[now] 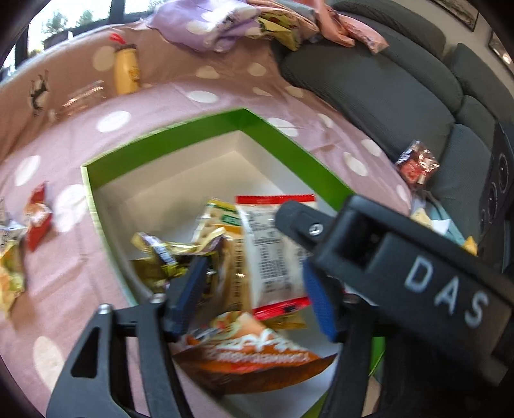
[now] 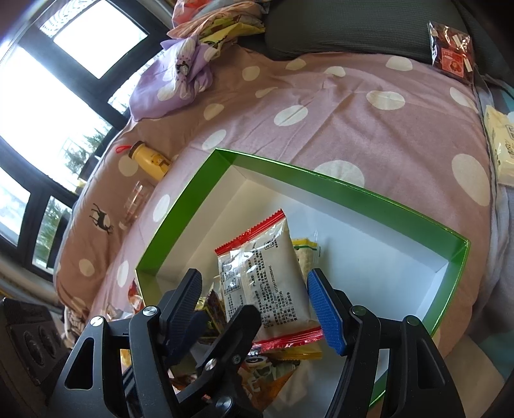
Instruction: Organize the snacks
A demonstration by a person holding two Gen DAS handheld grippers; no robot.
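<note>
Open box (image 2: 180,222) set on a spread cloth (image 2: 369,109), snack packets heaped in its near left part, far and right parts bare. Topmost there, a flat packet (image 2: 266,276) lying tilted over the rest, a smaller packet (image 2: 306,254) tucked just right of it. Left of the box, on the cloth: a bottle (image 2: 151,160) lying on its side, a glass (image 2: 136,199) nearer. Far left: a bundled cloth (image 2: 173,83). Far right: a packet (image 2: 453,51) by a cushion (image 2: 347,29). Left of the box in the left wrist view: loose packets (image 1: 38,218).
</note>
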